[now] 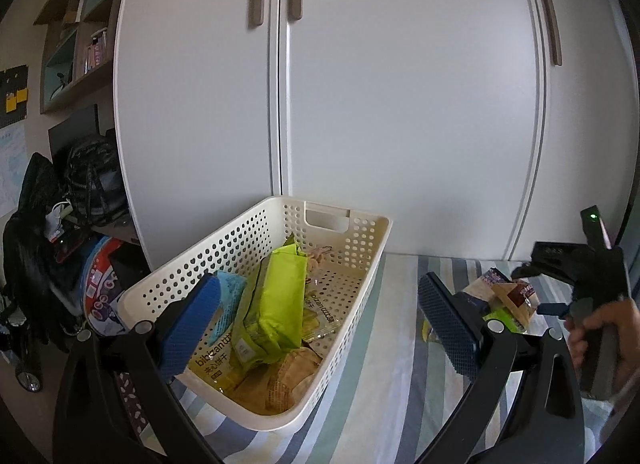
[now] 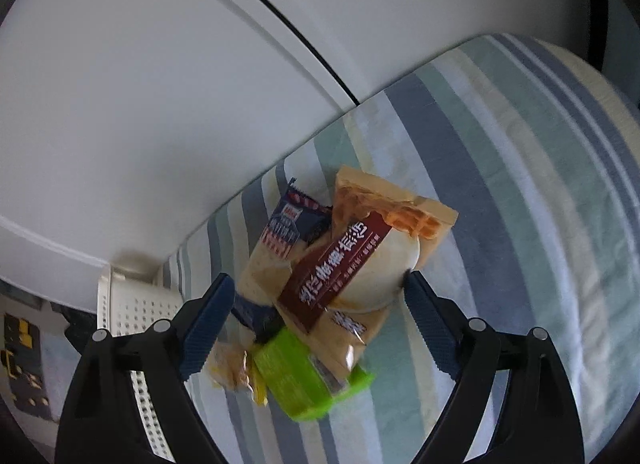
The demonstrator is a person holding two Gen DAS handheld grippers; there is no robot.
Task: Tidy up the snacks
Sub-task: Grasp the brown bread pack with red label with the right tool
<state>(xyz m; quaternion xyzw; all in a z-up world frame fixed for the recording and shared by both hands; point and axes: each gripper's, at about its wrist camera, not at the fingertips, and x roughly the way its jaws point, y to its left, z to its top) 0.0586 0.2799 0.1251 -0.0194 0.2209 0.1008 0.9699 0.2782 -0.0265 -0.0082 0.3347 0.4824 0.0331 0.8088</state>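
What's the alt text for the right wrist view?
The right gripper, fingers open, hovers over a pile of snack packets on a striped cloth. A white perforated basket sits at the left edge, white cabinet doors behind.

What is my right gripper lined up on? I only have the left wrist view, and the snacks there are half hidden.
Observer: The right gripper is open, one finger on either side of a waffle packet with a brown band.
Operator: Anything under it?
Observer: A lime-green packet pokes out beneath, nearest the gripper.
Operator: And behind?
Observer: A blue-and-white cracker packet, partly covered by the waffle packet.
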